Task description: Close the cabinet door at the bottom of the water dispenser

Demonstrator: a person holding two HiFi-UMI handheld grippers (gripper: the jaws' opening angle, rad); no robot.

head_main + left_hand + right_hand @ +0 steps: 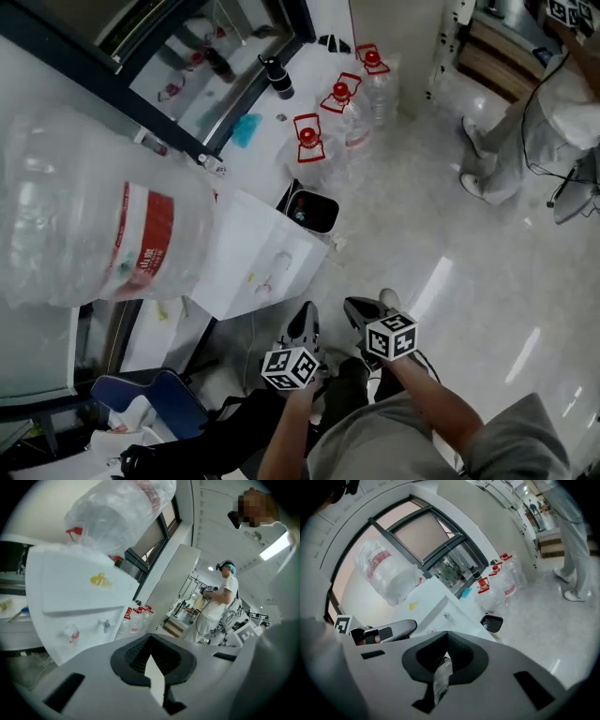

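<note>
Holding the left gripper and right gripper both clenched on nothing, we face the white water dispenser just ahead-left, bottle on top, its bottom door hidden.

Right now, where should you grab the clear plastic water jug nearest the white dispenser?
Probably by the red loop handle on top of the clear plastic water jug, coming down from above. It stands upright, and its round body looks too wide for the jaws; the handle is thin.
</note>
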